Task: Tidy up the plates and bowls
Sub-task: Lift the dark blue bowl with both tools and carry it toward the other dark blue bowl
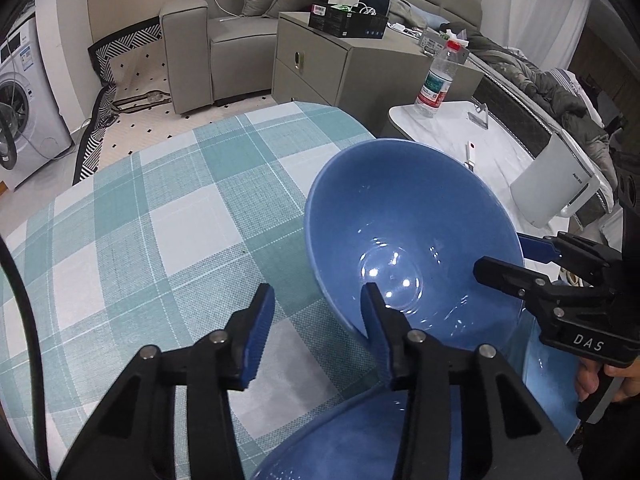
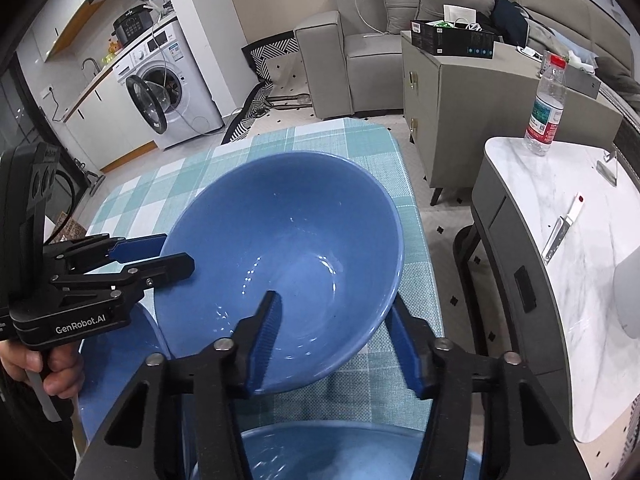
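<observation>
**Straddling the rim from both sides**

Looking down your own fingers first — you are bracketing the big blue bowl (image 1: pixel 404 240) from opposite sides of its rim. Your left gripper (image 1: pixel 318 312) is standing with one pad outside the wall and the other inside the basin; in its own view a clear gap is showing on the outer side, so you are not yet pinching. Your right gripper (image 2: pixel 340 340) is doing the same at the near-right rim, part-open, wall between the pads, and whether they are pressing yet I cannot tell.

Just below both grippers, a second blue dish (image 2: pixel 332 452) and a pale blue plate (image 2: pixel 116 364) are lying at the near table edge, the bowl sitting tilted just beyond them on the checked cloth (image 1: pixel 168 208).

Both hands are equally near — the rim is lying crosswise between you, so any lift is depending on both grips being level.
</observation>
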Motion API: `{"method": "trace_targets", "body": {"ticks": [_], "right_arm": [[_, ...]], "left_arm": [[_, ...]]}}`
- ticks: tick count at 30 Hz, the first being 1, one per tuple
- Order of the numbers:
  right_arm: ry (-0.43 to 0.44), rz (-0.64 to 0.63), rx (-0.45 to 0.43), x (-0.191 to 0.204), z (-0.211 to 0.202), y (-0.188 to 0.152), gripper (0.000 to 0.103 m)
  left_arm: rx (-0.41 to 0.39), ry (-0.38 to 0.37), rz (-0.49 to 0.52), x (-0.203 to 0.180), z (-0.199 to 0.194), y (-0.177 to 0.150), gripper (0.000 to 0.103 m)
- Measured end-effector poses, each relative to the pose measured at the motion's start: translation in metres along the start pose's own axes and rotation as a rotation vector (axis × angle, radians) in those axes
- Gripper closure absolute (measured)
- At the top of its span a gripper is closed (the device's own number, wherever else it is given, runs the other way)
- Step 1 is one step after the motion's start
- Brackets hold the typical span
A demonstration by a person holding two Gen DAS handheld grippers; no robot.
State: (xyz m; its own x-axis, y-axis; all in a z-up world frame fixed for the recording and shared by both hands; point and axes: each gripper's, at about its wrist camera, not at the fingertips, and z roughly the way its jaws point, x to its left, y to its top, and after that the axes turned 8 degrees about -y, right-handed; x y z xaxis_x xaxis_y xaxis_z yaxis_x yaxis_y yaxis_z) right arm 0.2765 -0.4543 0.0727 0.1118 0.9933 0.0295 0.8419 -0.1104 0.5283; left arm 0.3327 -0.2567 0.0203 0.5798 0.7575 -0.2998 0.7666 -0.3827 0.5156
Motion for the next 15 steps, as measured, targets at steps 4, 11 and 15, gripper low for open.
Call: {"method": "trace_targets", "body": {"ticks": [4, 11, 15], "right_arm": [[-0.007, -0.001, -0.003, 0.0, 0.0, -0.001, 0.059], [-0.01, -0.007, -0.012, -0.001, -0.002, -0.002, 0.06], [-0.014, -0.011, -0.016, -0.002, -0.003, -0.003, 0.06]], "left_arm": [[0.004, -0.006, 0.01, -0.004, 0.002, 0.0, 0.071], [0.006, -0.019, 0.026, -0.009, 0.004, -0.001, 0.077], [0.001, -0.012, 0.049, -0.015, 0.005, -0.001, 0.078]]}}
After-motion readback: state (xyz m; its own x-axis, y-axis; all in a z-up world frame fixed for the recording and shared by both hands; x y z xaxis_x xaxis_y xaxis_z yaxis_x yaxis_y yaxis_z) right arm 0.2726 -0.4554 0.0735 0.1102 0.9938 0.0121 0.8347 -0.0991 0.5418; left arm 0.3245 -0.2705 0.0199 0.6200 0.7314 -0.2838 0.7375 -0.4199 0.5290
